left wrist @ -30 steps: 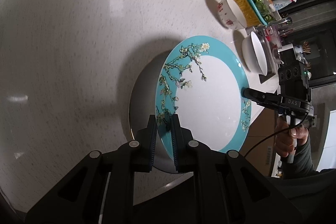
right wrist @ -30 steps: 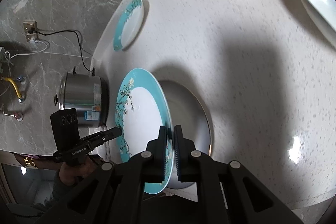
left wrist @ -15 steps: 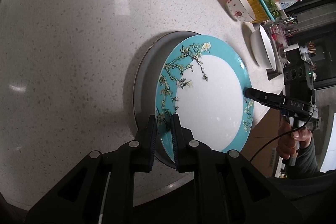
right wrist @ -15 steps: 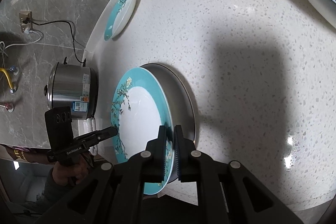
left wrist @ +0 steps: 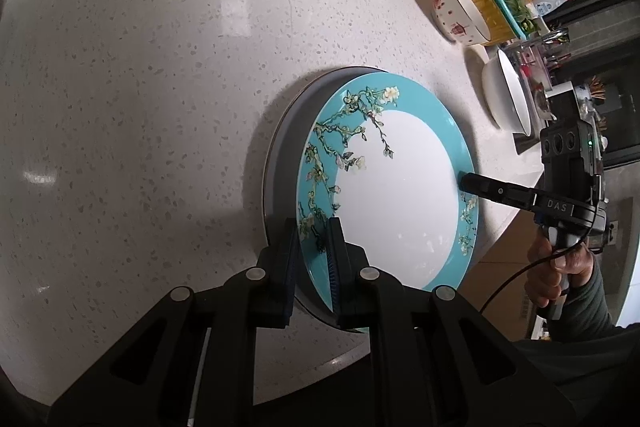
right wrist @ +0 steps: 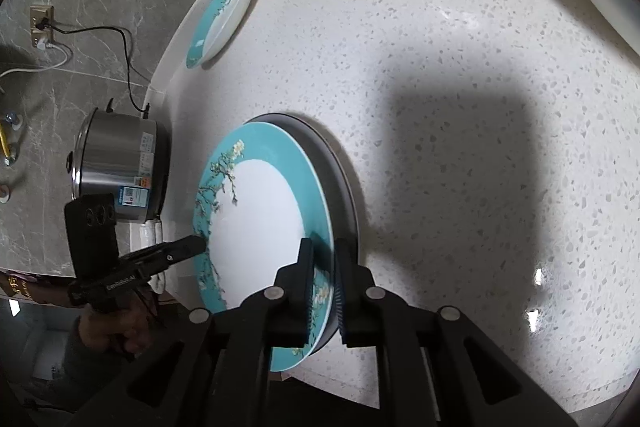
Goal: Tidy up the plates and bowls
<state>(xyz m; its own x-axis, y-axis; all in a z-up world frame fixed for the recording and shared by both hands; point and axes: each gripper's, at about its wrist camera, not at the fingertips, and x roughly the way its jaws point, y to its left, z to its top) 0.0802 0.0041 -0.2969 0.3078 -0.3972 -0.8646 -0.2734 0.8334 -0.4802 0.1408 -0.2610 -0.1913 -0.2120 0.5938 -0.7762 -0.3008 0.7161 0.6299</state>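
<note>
The blue flower plate (left wrist: 396,195) is lower now than a second ago. Back then it was up over its shadow. Now it sits close over a grey plate (left wrist: 288,131) on the white counter (left wrist: 140,87), still tilted a bit. The left gripper (left wrist: 313,259) pinches its near rim, one finger on each side. The right gripper (right wrist: 320,279) pinches the rim on the other side. A second blue plate (right wrist: 220,23) lies far off by the counter edge.
</note>
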